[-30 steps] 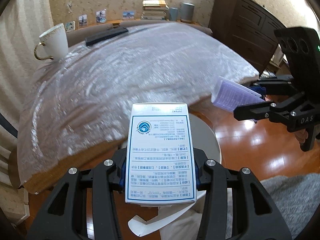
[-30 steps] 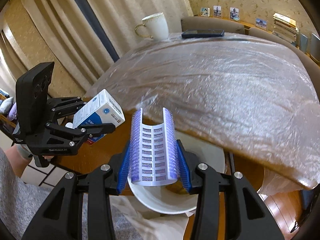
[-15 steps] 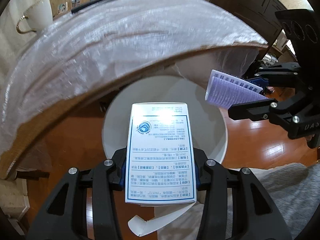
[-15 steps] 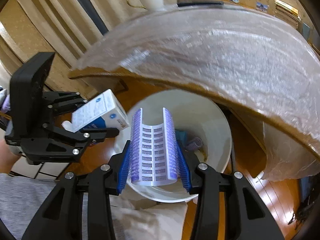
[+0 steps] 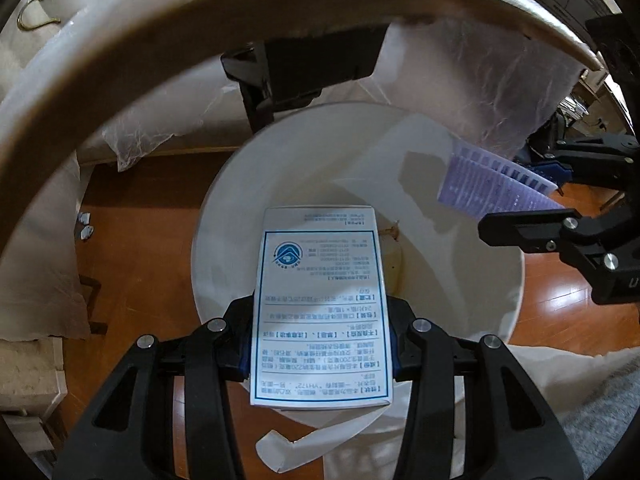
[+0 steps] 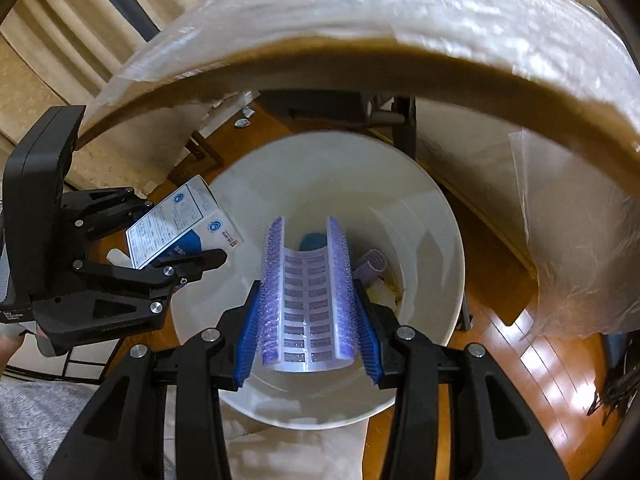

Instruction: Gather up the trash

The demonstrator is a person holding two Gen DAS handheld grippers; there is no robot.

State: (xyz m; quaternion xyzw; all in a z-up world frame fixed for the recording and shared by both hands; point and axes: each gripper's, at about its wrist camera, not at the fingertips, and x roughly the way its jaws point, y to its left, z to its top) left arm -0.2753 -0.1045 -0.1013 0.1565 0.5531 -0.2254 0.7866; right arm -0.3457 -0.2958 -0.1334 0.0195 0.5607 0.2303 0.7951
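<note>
Both grippers have dropped below the table edge (image 6: 360, 52) since a second ago and now hang over the white bin (image 6: 448, 240), which fills both views. The left gripper (image 5: 320, 320) stays clamped on the white medicine box (image 5: 320, 308) above the bin's mouth; the right gripper (image 6: 306, 312) stays clamped on the curved purple blister sheet (image 6: 306, 292), over trash lying at the bottom.

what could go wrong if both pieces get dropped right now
The white box in the left hand-held gripper sits over the near rim of the white bin, so it may tip outside. The curved purple sheet in the right hand-held gripper is springy and could flick out. The table edge overhangs, risking a bump when lifting.
</note>
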